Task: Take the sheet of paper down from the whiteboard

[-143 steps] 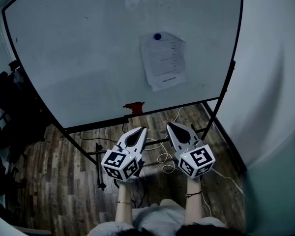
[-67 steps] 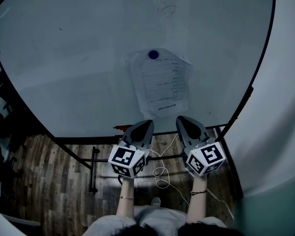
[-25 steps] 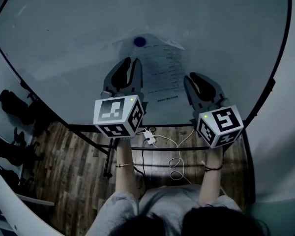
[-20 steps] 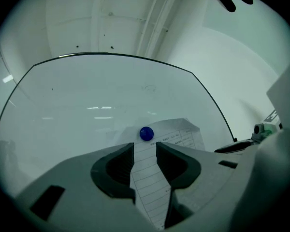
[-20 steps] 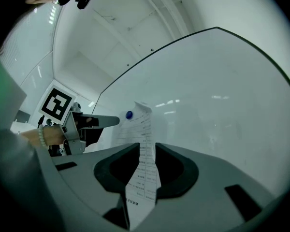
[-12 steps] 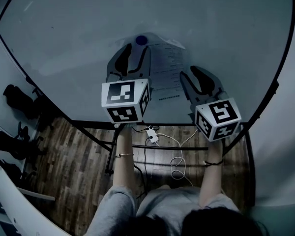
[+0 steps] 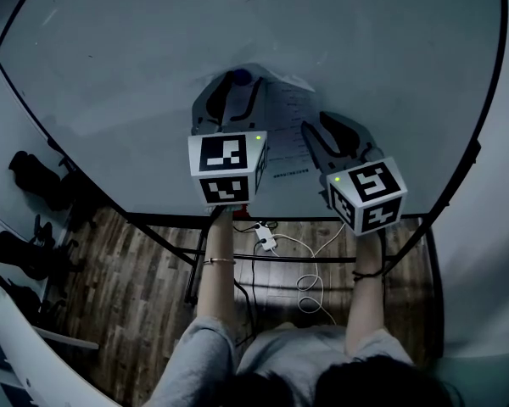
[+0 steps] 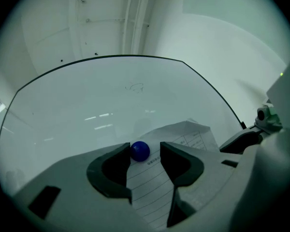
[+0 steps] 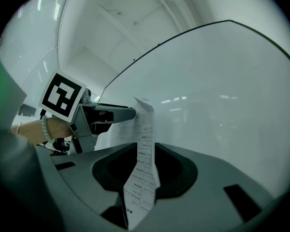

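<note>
Right gripper (image 9: 146, 146) is nearest. It has smooth grey plastic jaws, spread a little, with the bottom end of the sheet of paper (image 9: 144, 178) running through the gap between them. It doesn't look clamped. The paper is thin and white with rows of print, and that free end curls off the board toward the camera.

Left gripper (image 8: 145, 149) is higher up the sheet, jaws spread too, straddling a round blue magnet (image 8: 140, 150) near the sheet's top edge. The magnet sits right up against the left-hand jaw, with a gap on the other side.

So the sheet is up on the whiteboard (image 8: 111, 95), under that magnet. The board is glossy white with a thin dark frame and a faint scribble (image 8: 134, 87) higher up.

In the head view the grippers cover the lower part of the sheet. Down on the wood-plank floor (image 7: 136, 287) there's a looped white cable (image 7: 310, 282). Dark shapes (image 7: 21, 176) at the left edge are too murky to name.
</note>
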